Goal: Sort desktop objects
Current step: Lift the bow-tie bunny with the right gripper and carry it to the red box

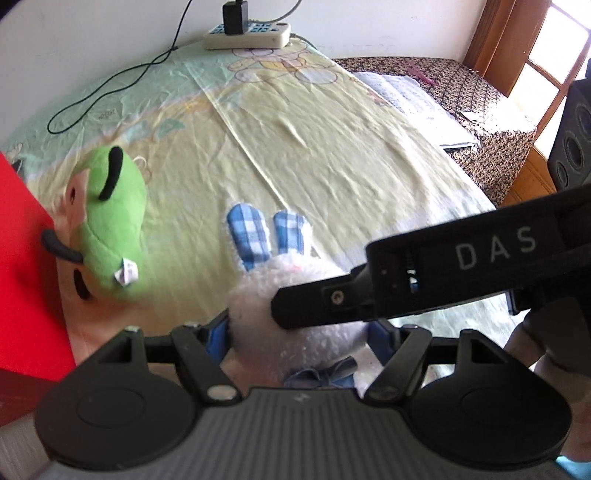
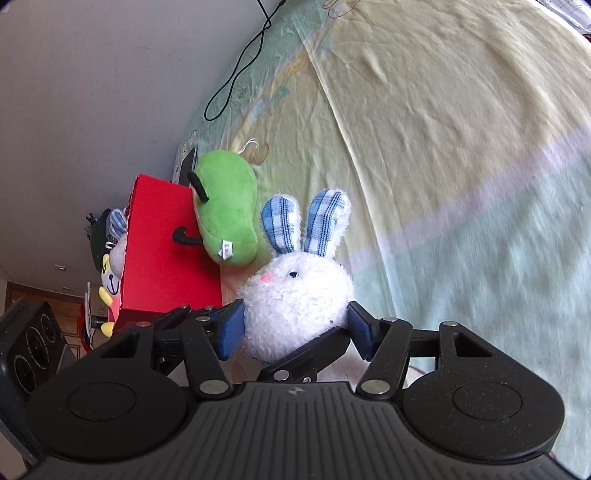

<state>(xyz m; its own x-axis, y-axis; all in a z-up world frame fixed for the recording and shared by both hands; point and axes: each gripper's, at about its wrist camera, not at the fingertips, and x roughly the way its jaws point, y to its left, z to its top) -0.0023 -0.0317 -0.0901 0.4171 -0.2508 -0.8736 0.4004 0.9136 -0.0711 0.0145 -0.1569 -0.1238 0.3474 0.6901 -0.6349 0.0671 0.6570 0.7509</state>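
1. Sunlit bedroom, left wrist view: a pastel cartoon sheet (image 1: 332, 147) covers the table, with a power strip (image 1: 246, 35) far ahead by the wall.
2. Just ahead of the left tongs (image 1: 299, 332), the white bunny plush (image 1: 295, 295) sits between both blue pads, gripped at the body; the right tongs cross over it from the right side.
3. Ahead to the left, a green plush (image 1: 114, 218) leans on a red box (image 1: 26, 277).
4. Right wrist view: the right tongs (image 2: 295, 328) stand about half open, pads pressing the bunny's round head from both sides.
5. Judgement: to carry it well toward the red box, keep both grips even and move the hands together, so the soft toy neither stretches nor slips.
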